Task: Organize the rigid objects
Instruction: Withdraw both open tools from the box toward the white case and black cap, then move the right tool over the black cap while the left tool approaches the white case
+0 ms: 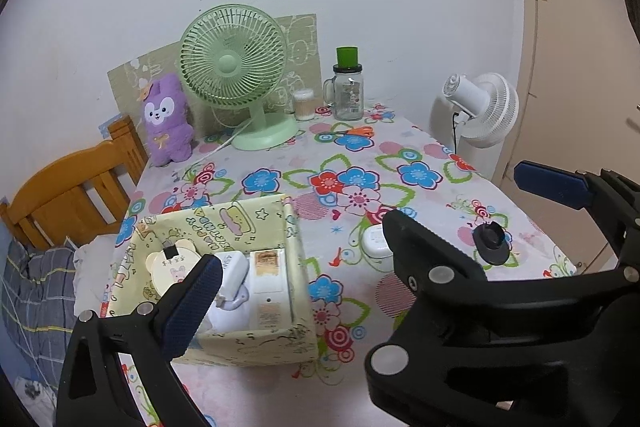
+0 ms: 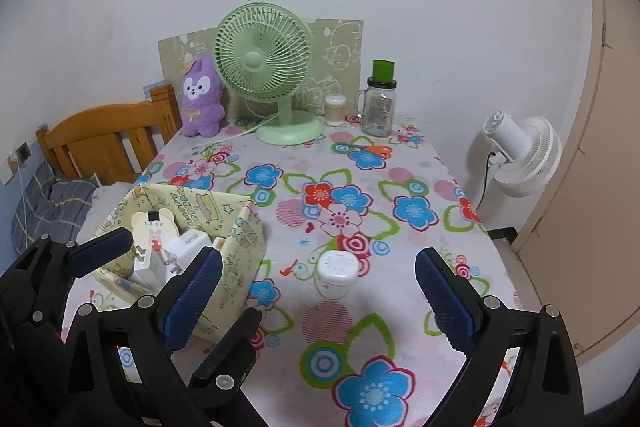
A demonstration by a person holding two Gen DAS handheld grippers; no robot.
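A pale yellow cartoon-print box (image 1: 260, 219) (image 2: 236, 247) sits on the floral table at the left, holding a bear-shaped card (image 2: 154, 227), a white charger (image 2: 188, 241) and a white flat box (image 1: 268, 279). A small white rounded case (image 2: 336, 267) (image 1: 374, 241) lies on the table right of the box. A black round mount (image 1: 492, 241) lies further right. My right gripper (image 2: 318, 301) is open and empty, above the near table with the white case between its fingers' lines. My left gripper is open beside the box; its fingers (image 2: 100, 253) show left of the right one.
At the back stand a green desk fan (image 2: 264, 67), a purple plush toy (image 2: 200, 99), a cotton swab tub (image 2: 335, 109) and a glass jar with green lid (image 2: 378, 107). Orange scissors (image 2: 376, 150) lie near the jar. A white floor fan (image 2: 520, 155) stands right; a wooden bedhead (image 2: 108, 139) left.
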